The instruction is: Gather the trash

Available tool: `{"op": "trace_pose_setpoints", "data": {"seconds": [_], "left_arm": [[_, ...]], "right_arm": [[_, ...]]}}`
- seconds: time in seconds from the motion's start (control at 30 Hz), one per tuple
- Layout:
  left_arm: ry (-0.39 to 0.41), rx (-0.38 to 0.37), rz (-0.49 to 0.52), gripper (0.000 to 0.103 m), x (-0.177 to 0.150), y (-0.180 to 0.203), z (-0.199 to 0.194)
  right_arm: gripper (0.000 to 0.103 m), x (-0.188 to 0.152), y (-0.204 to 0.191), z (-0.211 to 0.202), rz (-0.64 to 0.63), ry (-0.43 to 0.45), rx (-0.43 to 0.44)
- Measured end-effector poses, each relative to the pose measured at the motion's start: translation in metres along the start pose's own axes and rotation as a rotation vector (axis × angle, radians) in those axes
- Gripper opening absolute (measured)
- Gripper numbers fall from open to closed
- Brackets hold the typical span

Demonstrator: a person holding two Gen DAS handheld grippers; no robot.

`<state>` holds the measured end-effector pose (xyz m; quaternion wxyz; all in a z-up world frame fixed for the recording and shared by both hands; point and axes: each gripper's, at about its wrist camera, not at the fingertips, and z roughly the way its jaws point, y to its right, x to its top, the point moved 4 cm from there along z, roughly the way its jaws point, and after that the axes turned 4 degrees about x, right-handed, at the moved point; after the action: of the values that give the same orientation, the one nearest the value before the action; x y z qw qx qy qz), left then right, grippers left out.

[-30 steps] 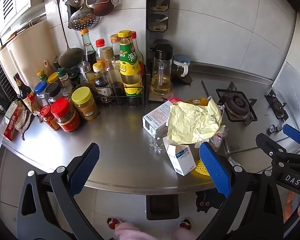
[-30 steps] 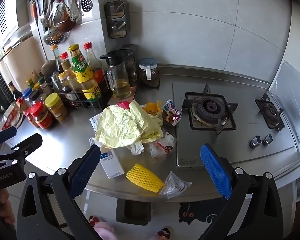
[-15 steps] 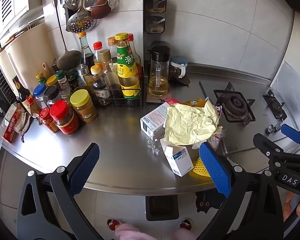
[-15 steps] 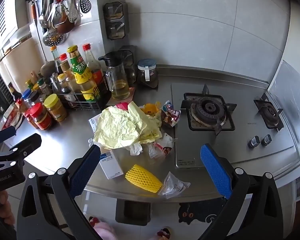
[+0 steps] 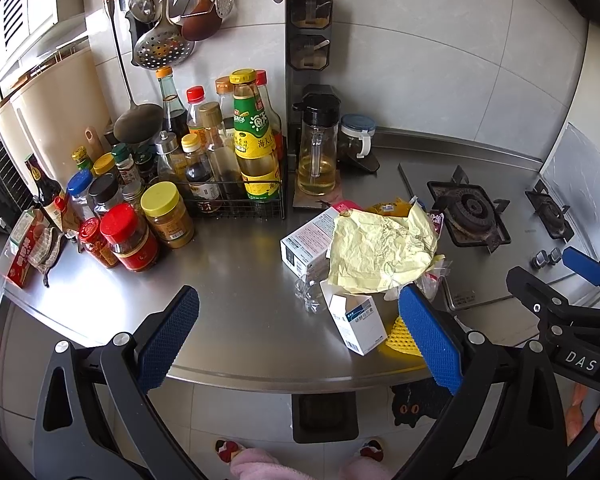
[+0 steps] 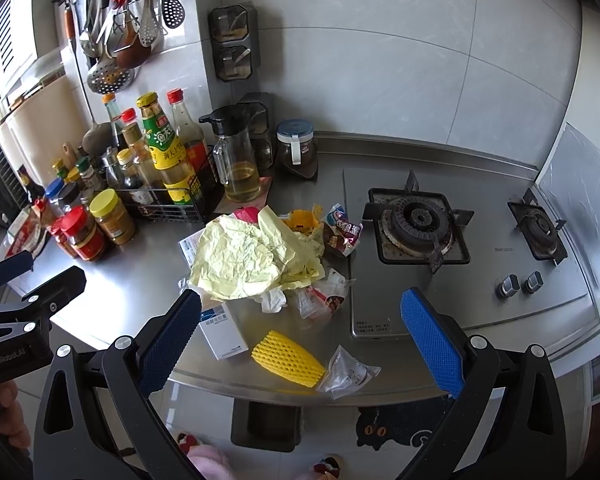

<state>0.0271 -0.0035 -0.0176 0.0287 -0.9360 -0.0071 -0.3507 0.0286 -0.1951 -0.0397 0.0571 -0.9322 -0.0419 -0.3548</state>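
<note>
A pile of trash lies mid-counter: crumpled pale yellow paper, a pink-and-white box, a small white-and-blue box, a yellow foam net, a clear plastic wrapper, snack wrappers and an orange packet. My left gripper is open and empty, above the counter's front edge, left of the pile. My right gripper is open and empty, in front of the pile above the foam net.
Sauce bottles in a wire rack, spice jars, an oil jug and a lidded jar stand at the back left. A gas stove is on the right. A dark bin sits on the floor below the counter edge.
Both grippers have drifted slightly back and up; the pile sits a little lower and smaller in view. Nothing was grasped or moved.
</note>
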Motion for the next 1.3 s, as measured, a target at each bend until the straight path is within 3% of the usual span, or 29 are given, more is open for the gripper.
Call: {"op": "trace_pose_setpoints", "data": {"seconds": [1.3], "left_arm": [[0.008, 0.004, 0.005, 0.095, -0.0028, -0.0024, -0.0049]], "right_arm": [[0.100, -0.0012, 0.0023, -0.0033, 0.005, -0.002, -0.005]]}}
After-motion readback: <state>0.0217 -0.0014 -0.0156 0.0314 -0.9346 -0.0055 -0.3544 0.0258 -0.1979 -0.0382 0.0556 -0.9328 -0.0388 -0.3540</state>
